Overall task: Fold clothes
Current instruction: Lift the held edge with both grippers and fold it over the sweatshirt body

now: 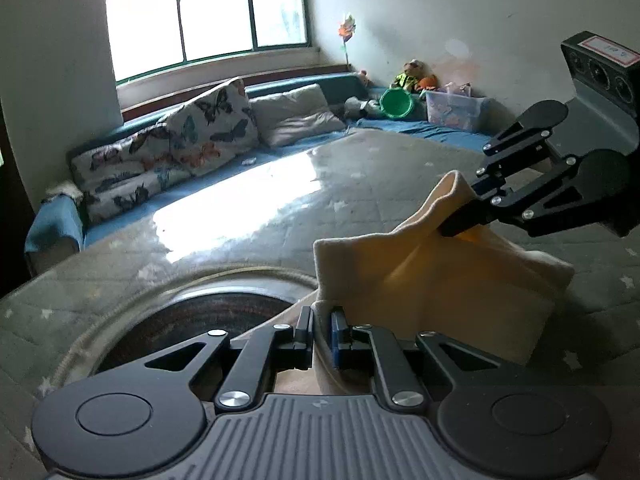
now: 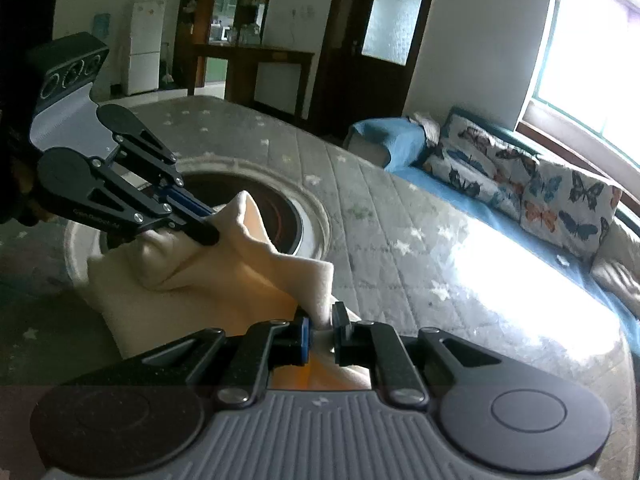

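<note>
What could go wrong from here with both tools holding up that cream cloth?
1. The right tool pinches only a thin corner of the cream fleece cloth, so the fabric may slip out as the fold is carried over.
2. The left tool also grips near an edge; uneven pulling between the two could skew the fold.
3. The cloth's lower part lies near the round dark recess in the grey star-patterned quilted cover and might sag into it.
</note>
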`<state>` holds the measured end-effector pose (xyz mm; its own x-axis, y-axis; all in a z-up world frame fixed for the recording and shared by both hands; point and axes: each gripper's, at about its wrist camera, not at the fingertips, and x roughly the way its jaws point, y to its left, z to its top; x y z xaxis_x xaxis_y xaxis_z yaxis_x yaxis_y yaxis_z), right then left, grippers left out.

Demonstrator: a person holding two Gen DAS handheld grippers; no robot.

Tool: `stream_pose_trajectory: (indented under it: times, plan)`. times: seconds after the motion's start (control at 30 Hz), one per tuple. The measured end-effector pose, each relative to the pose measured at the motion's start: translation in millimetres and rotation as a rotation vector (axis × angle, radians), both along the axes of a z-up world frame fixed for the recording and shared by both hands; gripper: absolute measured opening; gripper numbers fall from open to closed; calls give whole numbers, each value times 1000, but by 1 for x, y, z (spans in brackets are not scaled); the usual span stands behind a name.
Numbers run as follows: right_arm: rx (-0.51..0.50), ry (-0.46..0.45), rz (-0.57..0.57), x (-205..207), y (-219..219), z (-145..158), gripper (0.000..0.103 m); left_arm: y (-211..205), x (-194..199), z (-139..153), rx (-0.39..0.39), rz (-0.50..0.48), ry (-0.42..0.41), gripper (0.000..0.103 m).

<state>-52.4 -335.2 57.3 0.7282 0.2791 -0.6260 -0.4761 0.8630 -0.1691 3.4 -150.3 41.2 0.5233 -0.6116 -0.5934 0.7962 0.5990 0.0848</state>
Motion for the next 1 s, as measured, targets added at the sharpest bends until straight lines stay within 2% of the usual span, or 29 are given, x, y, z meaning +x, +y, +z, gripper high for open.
stream_pose_trajectory:
  times: [0.4,0.7,0.9,1.0]
  plan:
    - [-11,45,-25,11,-1,-26,10,-8,12,-14,25,26,33,10]
    - [-45,18,-15,4,4,-31,10,-9,10,-18,22,23,15,10]
    - [-47,16,0,3,4,-24,10,-9,9,-17,29,7,0,10]
    - [-25,8,-1,6,-1,-12,10,-7,9,-8,6,0,8,10]
